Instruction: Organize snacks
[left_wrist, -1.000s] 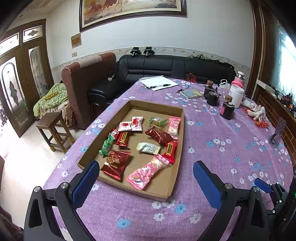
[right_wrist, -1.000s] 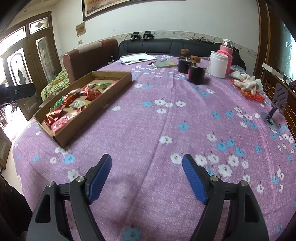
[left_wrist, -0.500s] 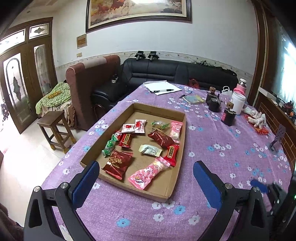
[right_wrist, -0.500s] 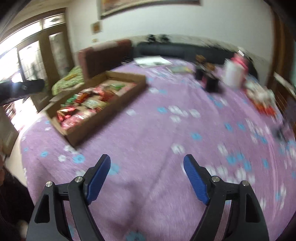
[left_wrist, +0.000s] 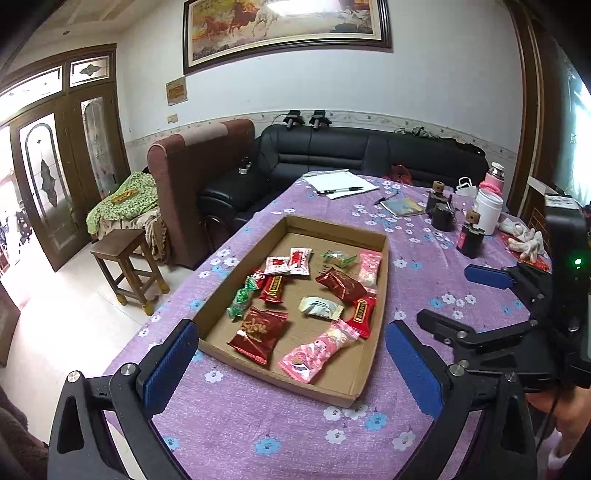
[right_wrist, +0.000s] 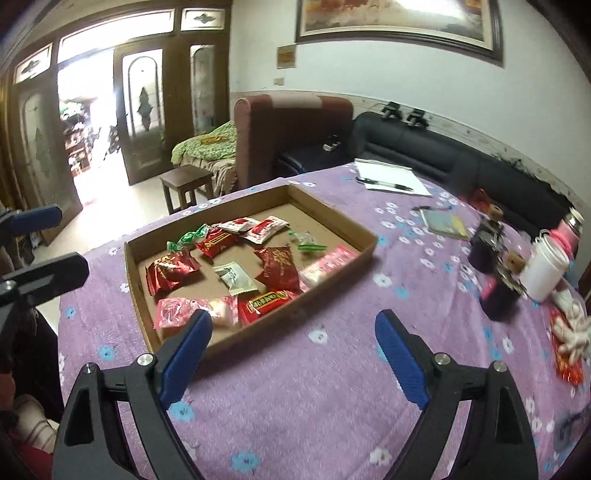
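1. The table (left_wrist: 424, 295) fills both my views under a purple flowered cloth; its near edge is cut off behind my own fingers, and its right end runs out of frame.
2. The sofa (left_wrist: 369, 155) sits behind the table, its lower half hidden by the tabletop.
3. The tray (left_wrist: 384, 280), a shallow cardboard box, lies on the cloth toward the table's left side. In the right wrist view its near wall hides the lower edges of the closest packets.
4. My left gripper (left_wrist: 291, 363) hangs over the tray's near corner with its jaws wide apart and nothing between them. In the right wrist view only its finger ends show, at the left edge.
5. My right gripper (right_wrist: 293, 356) is just off the tray's near wall, jaws opening and bare cloth between them. From the left wrist view I see it side-on at the right, partly cut by the frame.
6. The snacks (left_wrist: 306, 295) all lie inside the tray: red, pink, green and white packets, some overlapping. Their print is too small for me to read.
7. Jars (right_wrist: 495, 273) and a white cup (right_wrist: 545, 267) at the far right are smeared by blur in the right wrist view.
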